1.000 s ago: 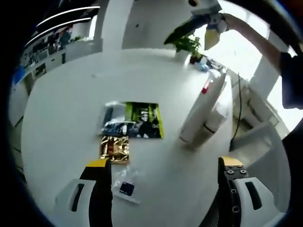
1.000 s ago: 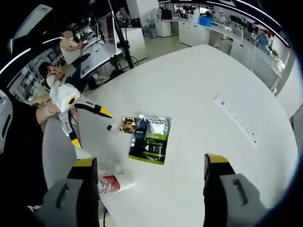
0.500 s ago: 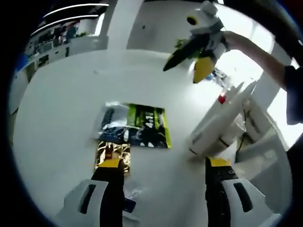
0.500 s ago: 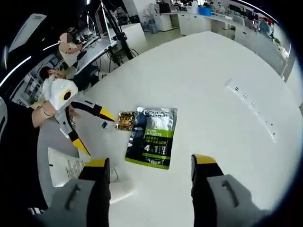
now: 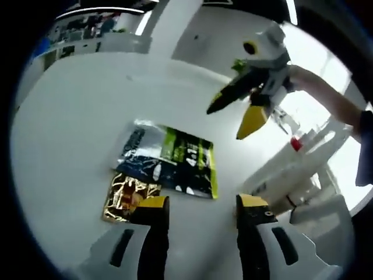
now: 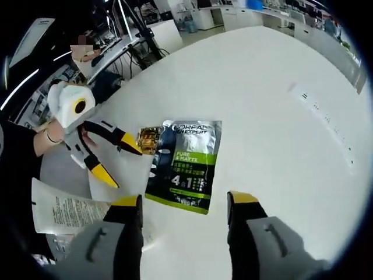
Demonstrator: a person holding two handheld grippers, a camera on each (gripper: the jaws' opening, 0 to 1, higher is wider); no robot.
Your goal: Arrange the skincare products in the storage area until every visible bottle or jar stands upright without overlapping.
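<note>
Grippers (image 5: pixel 197 207) (image 6: pixel 184 201) parted over flat sachet (image 6: pixel 185 164)

Sachet (image 6: pixel 185 165) – silver, black, green; small packet (image 5: pixel 128 198) prob. gold foil.

My left jaw covers a corner of the crinkled gold foil sachet (image 5: pixel 129 197); the white printed tube (image 6: pixel 61 208) runs off-frame.

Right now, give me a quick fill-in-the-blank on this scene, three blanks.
1. The green-and-silver pouch lies ___ on the white table.
2. The small packet beside the pouch is ___ coloured.
3. The fingers of the right gripper have ___ tips.

Missing words: flat; gold; yellow
</note>
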